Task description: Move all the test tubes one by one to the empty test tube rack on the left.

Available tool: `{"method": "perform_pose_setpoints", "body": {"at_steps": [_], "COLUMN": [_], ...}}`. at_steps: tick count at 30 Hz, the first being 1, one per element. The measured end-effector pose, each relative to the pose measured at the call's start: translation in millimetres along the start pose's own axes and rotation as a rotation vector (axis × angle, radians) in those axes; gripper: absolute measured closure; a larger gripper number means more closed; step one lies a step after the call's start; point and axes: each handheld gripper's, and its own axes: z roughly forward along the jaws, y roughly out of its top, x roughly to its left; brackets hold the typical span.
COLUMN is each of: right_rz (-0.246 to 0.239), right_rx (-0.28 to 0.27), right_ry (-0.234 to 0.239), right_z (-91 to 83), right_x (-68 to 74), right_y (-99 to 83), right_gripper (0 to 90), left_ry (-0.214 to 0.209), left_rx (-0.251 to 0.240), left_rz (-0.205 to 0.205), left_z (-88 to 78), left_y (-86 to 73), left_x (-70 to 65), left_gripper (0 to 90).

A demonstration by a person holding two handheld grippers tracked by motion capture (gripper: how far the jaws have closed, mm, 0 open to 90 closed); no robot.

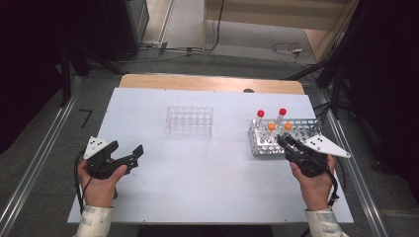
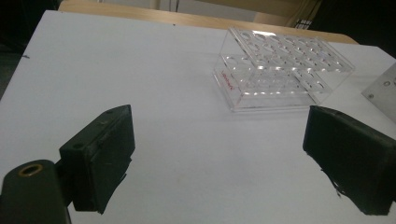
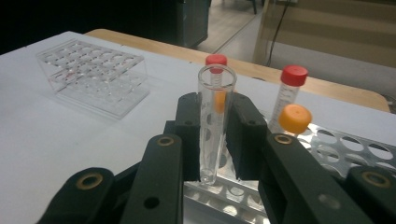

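The uncapped clear tube [image 3: 215, 122] is clamped upright btw. the right gripper [image 3: 214, 135] jaws, just above the metal rack [image 1: 310, 127], so pickup looks done. Clear plastic rack [image 1: 189, 121] holds no tubes, so transfer there likely remains; four capped tubes [image 1: 271, 127] sit in the metal rack. Left gripper [image 1: 129, 149] is open w/ nothing in it, near the table's left edge.

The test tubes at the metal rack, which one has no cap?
The clear tube clamped upright in the right gripper is open-topped. The others in the metal rack carry red or orange caps.

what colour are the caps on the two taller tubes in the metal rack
Red caps, clearest in the right gripper view.
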Motion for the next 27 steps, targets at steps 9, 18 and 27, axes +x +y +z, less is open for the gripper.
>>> {"method": "perform_pose_setpoints", "body": {"at_steps": [9, 18, 27], "right_rz": [-0.045, -0.069, -0.090], "right_rx": [0.004, 0.027, 0.056], "right_ry": [0.066, 0.117, 0.154], "right_z": [6.7, 20.7, 37.4], "right_x": [24.7, 44.9, 59.9], "right_y": [2.9, -0.3, -2.9], "right_gripper": [72.9, 72.9, 72.9], "left_ry": [-0.019, -0.052, -0.098], "left_rx": [0.019, 0.016, 0.036], "left_rz": [0.030, 0.064, 0.100], "left_z": [8.0, 12.5, 23.7], "left_y": [-5.2, -5.8, -5.1], "left_x": [-16.4, -38.6, -61.1], "left_gripper": [9.8, 10.3, 11.1]}}
